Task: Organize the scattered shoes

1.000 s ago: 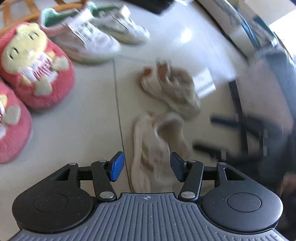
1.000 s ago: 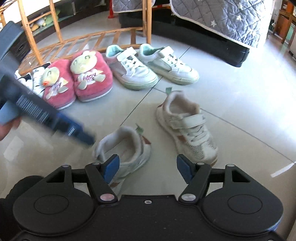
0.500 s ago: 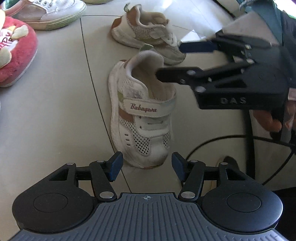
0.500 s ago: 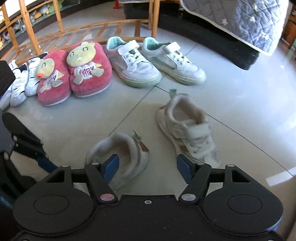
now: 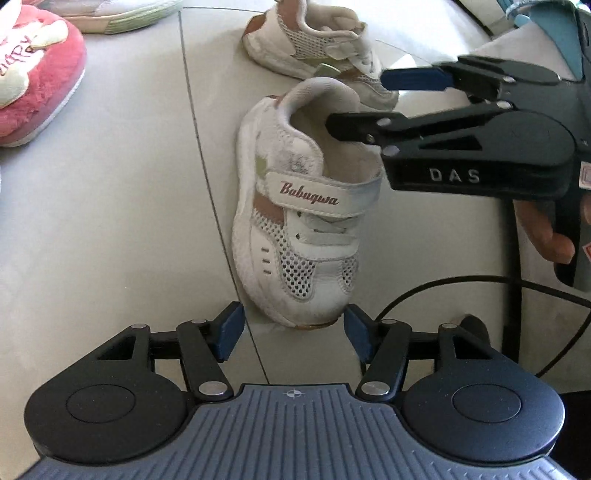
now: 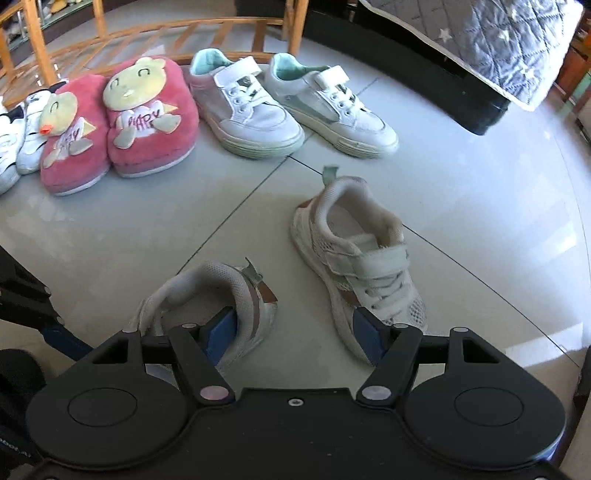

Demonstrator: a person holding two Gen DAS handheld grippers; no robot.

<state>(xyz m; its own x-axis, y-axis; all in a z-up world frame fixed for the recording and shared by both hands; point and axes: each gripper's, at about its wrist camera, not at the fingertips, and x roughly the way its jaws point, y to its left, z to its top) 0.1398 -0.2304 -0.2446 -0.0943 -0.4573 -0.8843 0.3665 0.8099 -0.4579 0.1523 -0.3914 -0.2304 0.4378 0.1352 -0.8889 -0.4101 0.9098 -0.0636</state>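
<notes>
The pale tiled floor point(image 6: 461, 177) carries everything, with a wooden rack point(image 6: 155, 33) and a grey quilted cover point(image 6: 491, 40) at its far edge. Along the rack stands a row: white shoes at the left edge point(image 6: 14, 147), 2 red plush slippers point(image 6: 147, 122) side by side, then 2 white strap sneakers point(image 6: 295, 107) with toes pointing toward the camera.

Nearer, apart from that row, lie 2 small white mesh sneakers. The near mesh sneaker point(image 5: 303, 206), with a "Babuqwa" strap, sits upright beside a tile seam, its toe toward the left hand-held gripper point(image 5: 291, 332). That gripper hangs above the toe with its jaws moderately wide and nothing between the pads. The far mesh sneaker point(image 6: 358, 258) stands just beyond, separate from the first.

The right hand-held gripper point(image 6: 291, 332) is open wide at the near sneaker's collar: in the left wrist view 1 finger point(image 5: 365, 127) reaches over the shoe's opening and the other stays outside the heel. Whether either pad touches the collar I cannot tell. A hand point(image 5: 546, 229) grips its handle, and a black cable point(image 5: 517, 288) trails on the floor.
</notes>
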